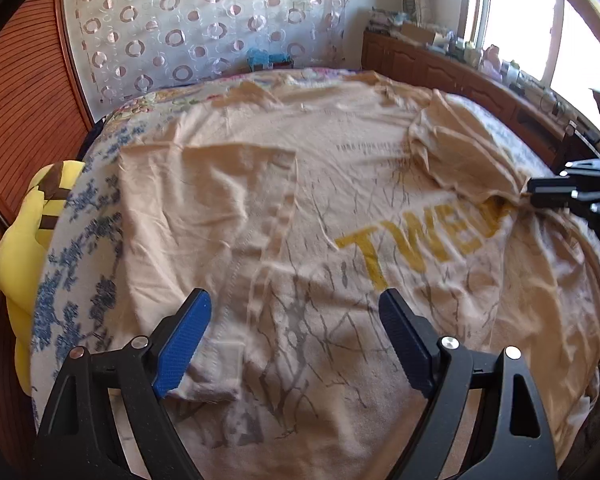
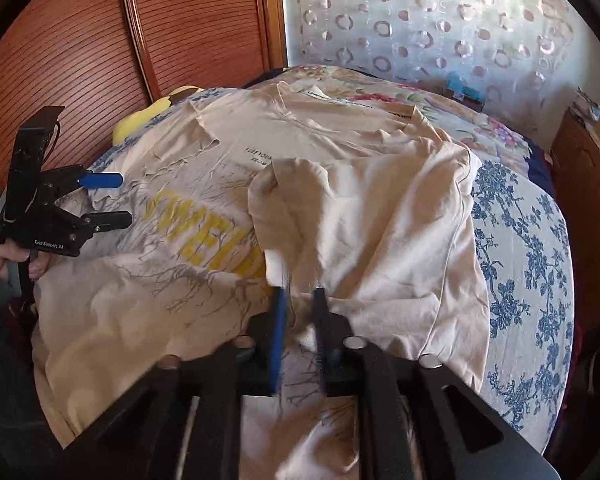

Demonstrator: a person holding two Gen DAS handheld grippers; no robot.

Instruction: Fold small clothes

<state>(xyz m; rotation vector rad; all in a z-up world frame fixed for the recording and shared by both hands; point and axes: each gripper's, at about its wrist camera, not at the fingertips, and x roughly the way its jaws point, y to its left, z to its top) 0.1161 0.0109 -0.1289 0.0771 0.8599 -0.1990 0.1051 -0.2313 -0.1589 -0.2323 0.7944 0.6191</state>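
Note:
A beige T-shirt [image 1: 300, 208] with yellow letters and grey branch print lies spread on the bed; it also shows in the right wrist view [image 2: 148, 280]. Its left side is folded over onto the middle. My left gripper [image 1: 296, 300] is open and empty, hovering just above the shirt's lower part; it also shows in the right wrist view [image 2: 120, 196]. My right gripper [image 2: 300, 292] is shut on the shirt's right side, which is lifted and folded over the print [image 2: 360, 232]. It appears at the right edge of the left wrist view [image 1: 530, 192].
The bed has a blue-and-white floral cover [image 2: 532, 264]. A yellow plush toy [image 1: 24, 232] lies at the bed's left edge by a wooden slatted wardrobe [image 2: 80, 48]. A wooden cabinet with clutter [image 1: 440, 60] stands under the window. A circle-pattern curtain [image 1: 204, 20] hangs behind.

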